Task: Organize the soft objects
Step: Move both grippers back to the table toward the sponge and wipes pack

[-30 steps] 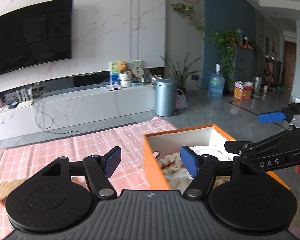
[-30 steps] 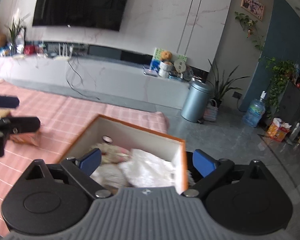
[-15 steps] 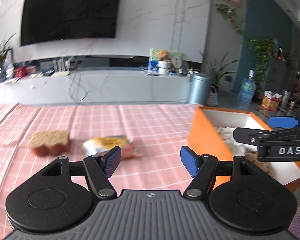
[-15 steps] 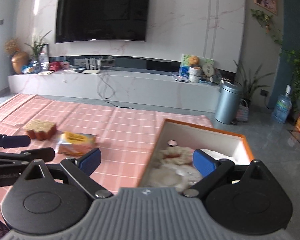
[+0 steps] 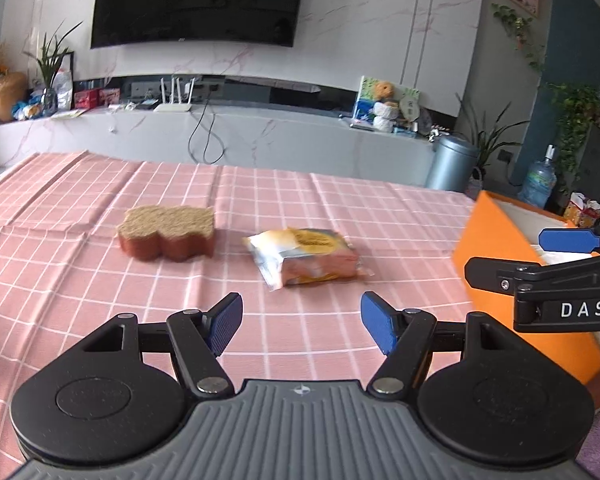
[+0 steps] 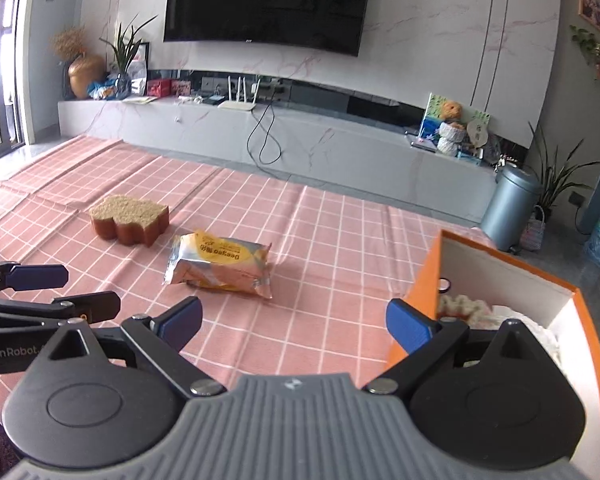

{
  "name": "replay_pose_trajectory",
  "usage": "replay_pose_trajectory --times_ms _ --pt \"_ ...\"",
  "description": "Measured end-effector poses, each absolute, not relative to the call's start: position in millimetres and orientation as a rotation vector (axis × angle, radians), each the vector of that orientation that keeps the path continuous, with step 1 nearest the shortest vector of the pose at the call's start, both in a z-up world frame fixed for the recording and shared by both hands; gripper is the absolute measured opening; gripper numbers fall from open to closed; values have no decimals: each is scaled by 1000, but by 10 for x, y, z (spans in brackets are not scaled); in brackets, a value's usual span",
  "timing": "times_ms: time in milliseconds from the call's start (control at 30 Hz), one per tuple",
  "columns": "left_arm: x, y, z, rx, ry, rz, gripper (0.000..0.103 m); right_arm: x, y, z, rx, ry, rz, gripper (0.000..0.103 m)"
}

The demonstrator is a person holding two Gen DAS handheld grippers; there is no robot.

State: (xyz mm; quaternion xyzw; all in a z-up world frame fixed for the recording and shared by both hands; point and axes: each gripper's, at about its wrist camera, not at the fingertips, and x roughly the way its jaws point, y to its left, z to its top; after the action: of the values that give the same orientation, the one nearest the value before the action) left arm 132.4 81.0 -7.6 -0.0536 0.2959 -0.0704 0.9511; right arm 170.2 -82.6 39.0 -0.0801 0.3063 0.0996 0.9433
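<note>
Your left claw (image 5: 302, 326) hangs spread and empty just above the pink checked tabletop (image 5: 80, 280), and your right claw (image 6: 294, 320) is likewise spread with nothing in it, its right finger beside the orange box (image 6: 424, 280) that already holds pale soft things. Straight ahead of the left claw lies the wrapped snack pack (image 5: 304, 258), with the brown sponge (image 5: 168, 232) just beyond to its left. The pack's film looks light, slick and crushable, so pinch it gently across the short middle; the sponge should squash easily, so grip its sides.
</note>
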Motion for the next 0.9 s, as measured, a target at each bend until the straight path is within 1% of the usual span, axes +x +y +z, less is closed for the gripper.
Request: replay_pose_trajectory --times_ms 400,600,767,833,900 --pt "1724 1227 -258 -158 652 -79 78 2355 -303 147 -257 701 275 97" --pt "2012 1337 -296 -102 661 -72 78 2757 -19 64 -375 718 313 96" --pt "2304 1484 -298 -59 649 -47 78 3123 168 22 -393 740 326 95" --pt "2439 1538 -286 -49 648 -45 80 3243 260 -1 -401 744 337 95" --pt "2589 1597 -290 -40 655 -40 85 3354 355 -37 -420 746 343 95"
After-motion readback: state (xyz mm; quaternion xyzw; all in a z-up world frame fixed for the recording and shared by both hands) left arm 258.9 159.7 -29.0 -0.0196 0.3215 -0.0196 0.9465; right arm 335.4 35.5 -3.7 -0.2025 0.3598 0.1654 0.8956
